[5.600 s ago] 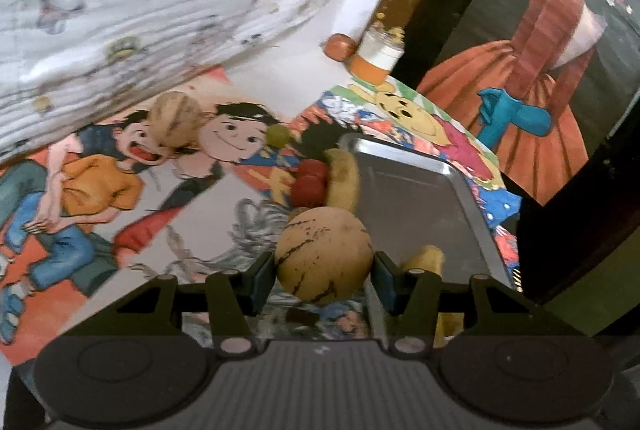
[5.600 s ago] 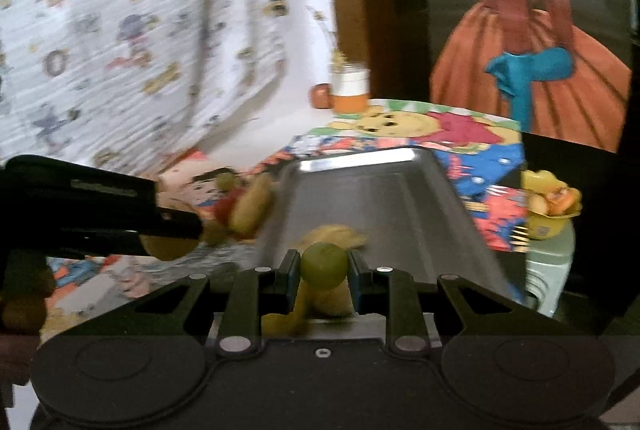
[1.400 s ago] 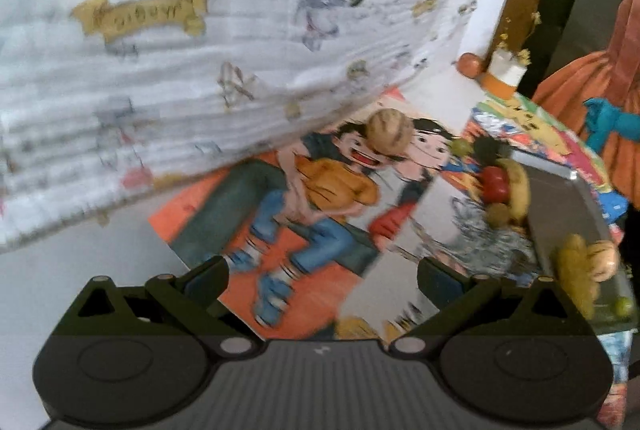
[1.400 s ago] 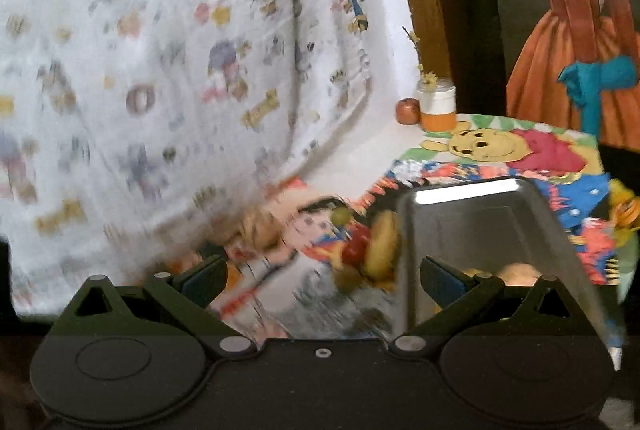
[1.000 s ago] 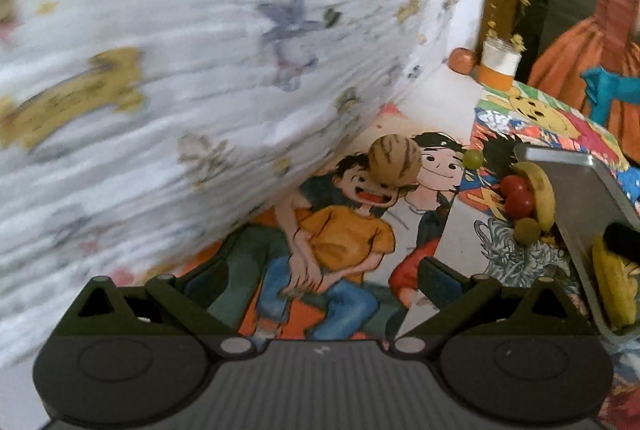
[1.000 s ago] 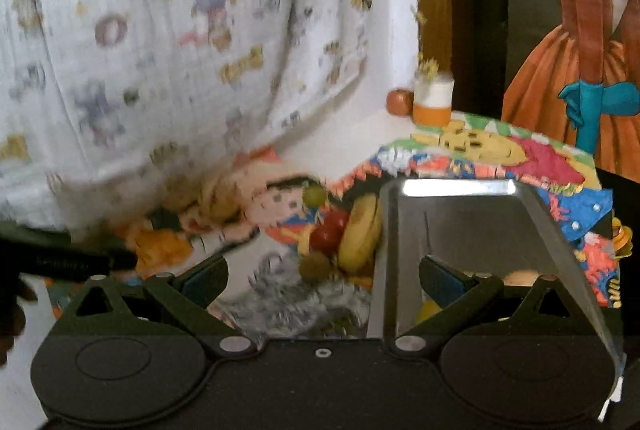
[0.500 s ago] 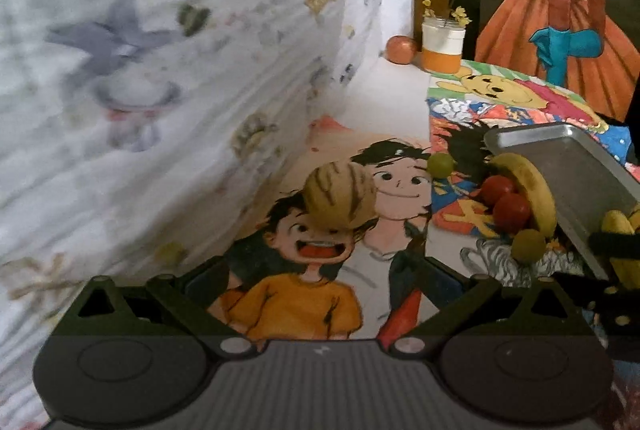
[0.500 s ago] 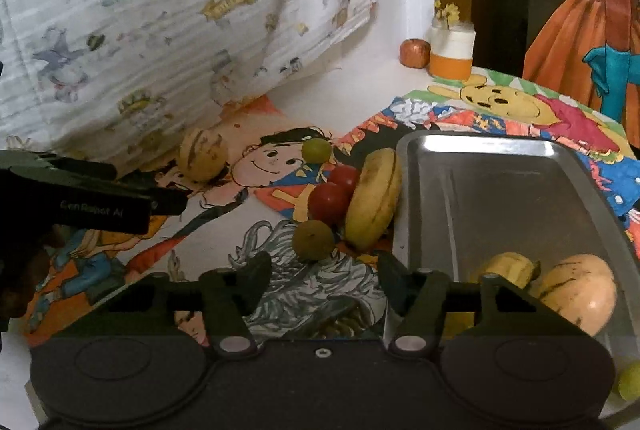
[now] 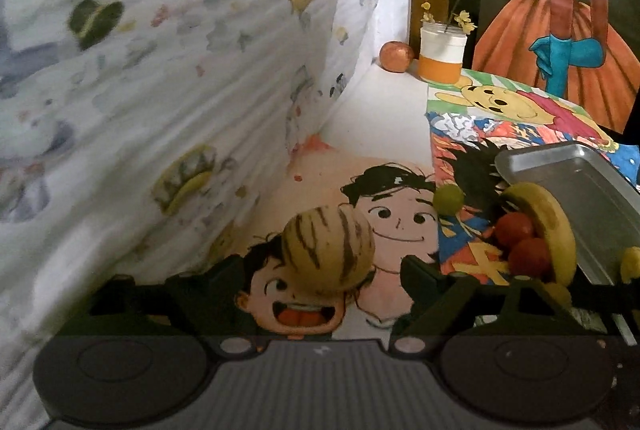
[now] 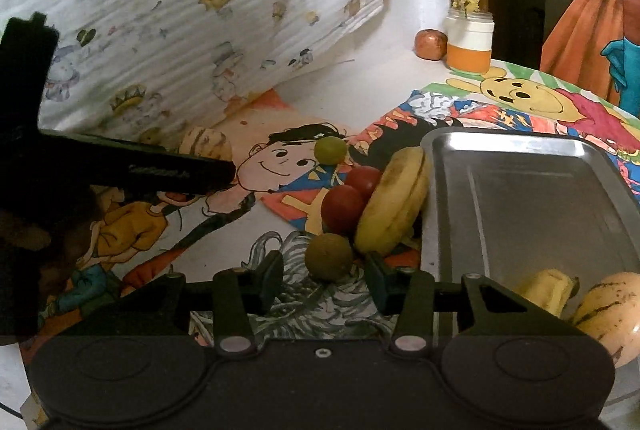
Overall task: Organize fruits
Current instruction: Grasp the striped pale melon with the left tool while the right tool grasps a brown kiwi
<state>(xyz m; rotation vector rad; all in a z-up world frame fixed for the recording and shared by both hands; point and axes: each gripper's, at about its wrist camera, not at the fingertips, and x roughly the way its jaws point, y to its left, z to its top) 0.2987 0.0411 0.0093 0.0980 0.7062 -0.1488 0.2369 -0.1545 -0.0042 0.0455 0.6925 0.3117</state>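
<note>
Fruits on table, both grippers spread.
Left gripper (image 9: 322,272) apart around striped melon (image 9: 328,250), untouched; right gripper (image 10: 324,280) apart around brown fruit (image 10: 329,256). Beyond: tomatoes (image 10: 343,208), banana (image 10: 396,200), grape (image 10: 330,149); tray (image 10: 532,198) right.

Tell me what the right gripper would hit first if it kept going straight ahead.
Probably the brownish round fruit, sitting between the open right gripper fingers; just beyond it lies the banana.
</note>
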